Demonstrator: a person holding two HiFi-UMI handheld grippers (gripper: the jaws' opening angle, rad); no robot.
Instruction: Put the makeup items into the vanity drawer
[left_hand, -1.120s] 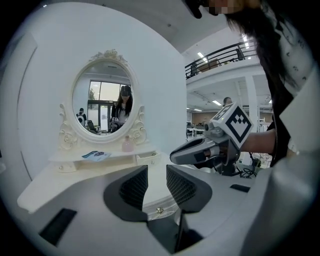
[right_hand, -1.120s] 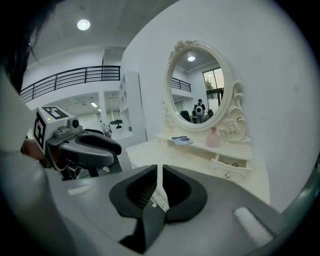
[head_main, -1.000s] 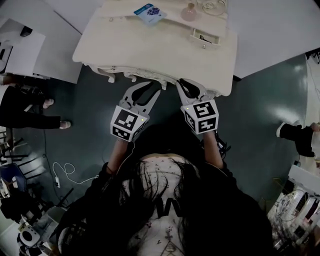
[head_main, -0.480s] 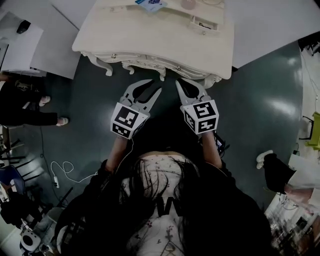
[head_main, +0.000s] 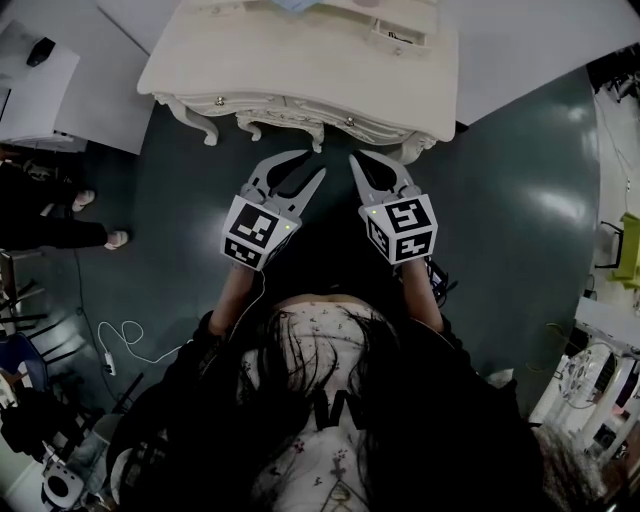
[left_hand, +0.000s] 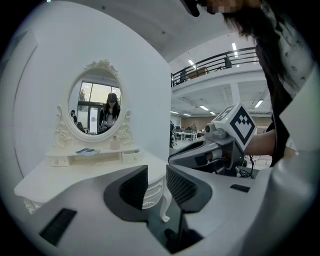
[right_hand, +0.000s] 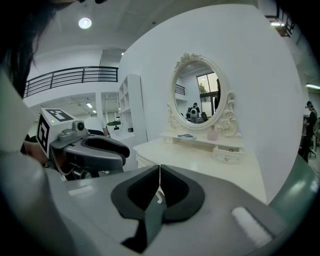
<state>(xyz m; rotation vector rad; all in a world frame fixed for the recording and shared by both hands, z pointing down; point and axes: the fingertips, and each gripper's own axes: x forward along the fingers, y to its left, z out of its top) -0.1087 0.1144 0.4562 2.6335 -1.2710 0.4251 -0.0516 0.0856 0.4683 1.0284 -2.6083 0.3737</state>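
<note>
The white vanity (head_main: 300, 70) stands at the top of the head view, with its oval mirror (left_hand: 97, 107) behind a low shelf. On that shelf lie a blue packet (right_hand: 186, 136) and a pink bottle (right_hand: 213, 133). A small shelf drawer (right_hand: 227, 156) at the right end stands slightly pulled out. Both grippers hover over the dark floor, short of the vanity's front edge. My left gripper (head_main: 312, 165) is open with nothing between its pads. My right gripper (head_main: 360, 160) is shut and empty, its jaws touching.
A white desk (head_main: 60, 90) stands at the far left, with a seated person's legs (head_main: 50, 230) beside it. A white cable (head_main: 120, 345) lies on the floor at lower left. Equipment racks (head_main: 600, 390) crowd the lower right corner.
The vanity has slid toward the top of the head view, and both grippers now sit farther from its front edge. Neither gripper has changed its jaws.
</note>
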